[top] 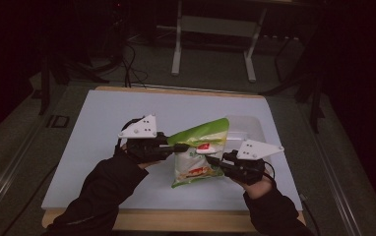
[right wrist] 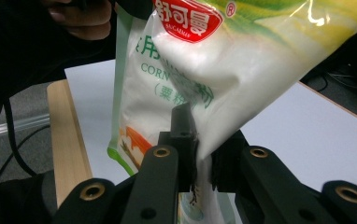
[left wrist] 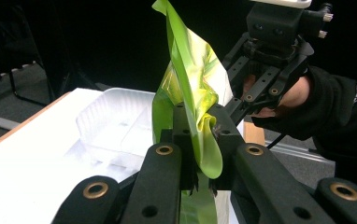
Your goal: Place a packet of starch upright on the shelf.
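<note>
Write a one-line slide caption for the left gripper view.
Left gripper pinches the green edge of a corn starch bag, lifted beside a clear plastic tray as the right gripper holds its far side.

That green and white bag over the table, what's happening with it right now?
A person holds the bag up off the white table between two handheld grippers. The left gripper is clamped on the bag's green edge, and the right gripper pinches its white side. A clear plastic container sits on the table just beyond the bag. Whether the bag is open can't be told.
</note>
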Demonstrator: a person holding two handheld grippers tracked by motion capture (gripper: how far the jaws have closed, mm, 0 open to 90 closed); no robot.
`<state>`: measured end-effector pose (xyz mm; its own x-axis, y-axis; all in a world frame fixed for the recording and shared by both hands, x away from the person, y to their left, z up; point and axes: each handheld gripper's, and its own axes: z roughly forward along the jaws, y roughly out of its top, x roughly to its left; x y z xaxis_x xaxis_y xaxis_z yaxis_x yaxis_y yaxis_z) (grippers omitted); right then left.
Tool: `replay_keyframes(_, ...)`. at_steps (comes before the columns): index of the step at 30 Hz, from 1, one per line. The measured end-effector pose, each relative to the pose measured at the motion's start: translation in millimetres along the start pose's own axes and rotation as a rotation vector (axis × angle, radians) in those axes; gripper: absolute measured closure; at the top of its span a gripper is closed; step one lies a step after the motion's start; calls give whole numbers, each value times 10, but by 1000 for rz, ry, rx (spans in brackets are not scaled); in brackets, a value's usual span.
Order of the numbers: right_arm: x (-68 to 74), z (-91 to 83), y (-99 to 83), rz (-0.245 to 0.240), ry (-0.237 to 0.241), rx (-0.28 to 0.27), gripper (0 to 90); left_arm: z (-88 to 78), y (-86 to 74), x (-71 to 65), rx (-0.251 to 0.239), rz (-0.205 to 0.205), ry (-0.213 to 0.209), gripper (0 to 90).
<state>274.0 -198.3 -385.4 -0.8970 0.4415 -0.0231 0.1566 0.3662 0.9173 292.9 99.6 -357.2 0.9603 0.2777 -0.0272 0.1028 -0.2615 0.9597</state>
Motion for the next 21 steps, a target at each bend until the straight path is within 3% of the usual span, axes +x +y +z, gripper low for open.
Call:
replay_keyframes(5,1,-18,16,-5,-5,-6,824,-6,-5,16,-15,-6,-6,827)
replay_keyframes(10,-27,-52,36,12,-13,-31,825,-21,-9,29,-53,-11,-3,709)
replay_keyframes(11,-33,-64,42,16,-19,-34,825,-34,-7,36,-64,-12,7,663)
replay_keyframes(12,-61,-96,49,35,-26,-47,826,-60,-10,53,-91,-27,22,524)
replay_keyframes(13,-75,-113,50,40,-32,-52,826,-60,-10,53,-91,-27,22,462)
replay_keyframes(14,-90,-134,54,42,-38,-57,826,-71,-17,55,-104,-26,51,405)
replay_keyframes(16,-113,-182,67,50,-59,-73,826,-118,-56,82,-145,-50,96,307)
replay_keyframes(19,-171,-267,89,56,-96,-97,825,-146,-91,99,-154,-72,111,149)
replay_keyframes(20,-194,-300,96,59,-107,-104,825,-160,-124,94,-142,-81,155,123)
replay_keyframes(21,-194,-300,96,59,-107,-104,825,-160,-124,94,-142,-81,155,122)
